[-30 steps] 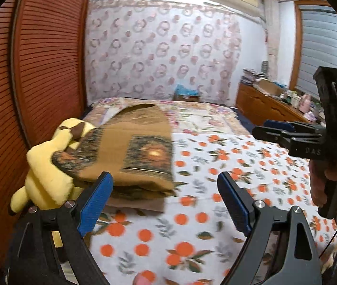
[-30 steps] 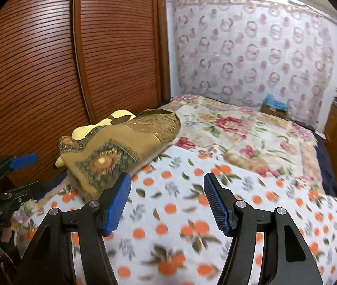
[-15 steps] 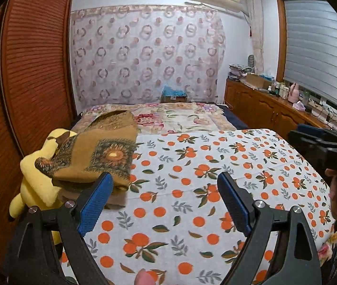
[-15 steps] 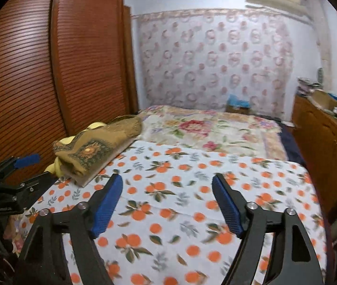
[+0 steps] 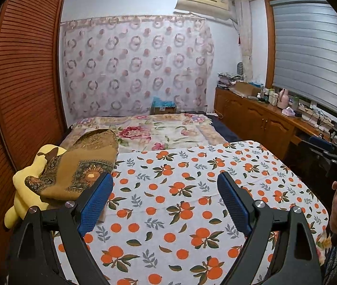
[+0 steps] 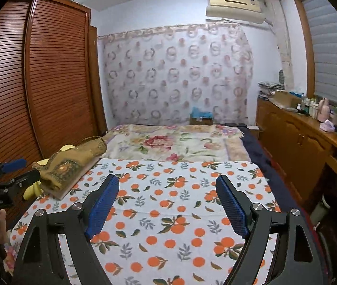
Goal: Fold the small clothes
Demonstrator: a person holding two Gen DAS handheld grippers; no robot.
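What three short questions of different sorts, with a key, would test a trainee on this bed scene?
1. True or false: the left gripper holds the folded brown cloth.
2. Multiple choice: the folded brown cloth lies A) at the left edge of the orange-print sheet, partly over the yellow plush toy; B) on the wooden counter; C) between the right gripper fingers.
3. Fill in: both grippers are ____.

Key: 1 false; 2 A; 3 open.

Matt printed cotton sheet (image 5: 192, 190), woven brown cloth (image 5: 83, 168), glossy slatted wood wardrobe (image 5: 26, 83), plush toy (image 5: 23, 190)
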